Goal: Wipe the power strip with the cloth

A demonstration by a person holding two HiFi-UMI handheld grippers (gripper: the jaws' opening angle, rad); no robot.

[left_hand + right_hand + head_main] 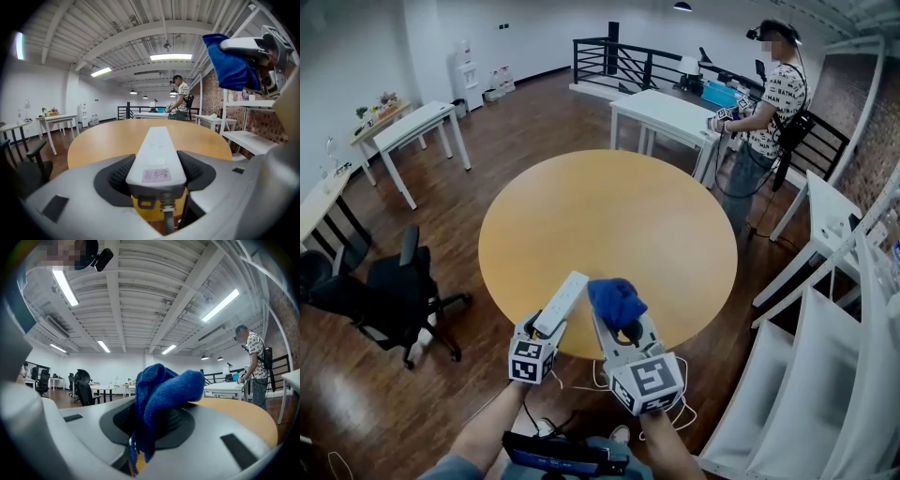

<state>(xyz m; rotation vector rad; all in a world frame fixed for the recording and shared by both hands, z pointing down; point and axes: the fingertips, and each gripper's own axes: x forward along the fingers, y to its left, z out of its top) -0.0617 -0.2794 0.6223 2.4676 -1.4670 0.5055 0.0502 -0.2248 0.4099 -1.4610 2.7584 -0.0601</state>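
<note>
Over the near edge of the round wooden table (609,225), my left gripper (546,330) is shut on the cord end of a white power strip (562,302). The strip points away across the table and is held off the tabletop. In the left gripper view the power strip (157,154) sits clamped between both dark pads of the left gripper (157,176), its cable hanging below. Just to the right, my right gripper (623,330) is shut on a bunched blue cloth (616,300). The cloth (161,394) fills the right gripper (154,423). It also shows as blue cloth (229,61) beside the strip.
A person (773,94) stands at a white table (670,117) beyond the round table. A black office chair (394,291) is at the left, white shelving (825,356) at the right. White cable (581,384) hangs under the table's near edge.
</note>
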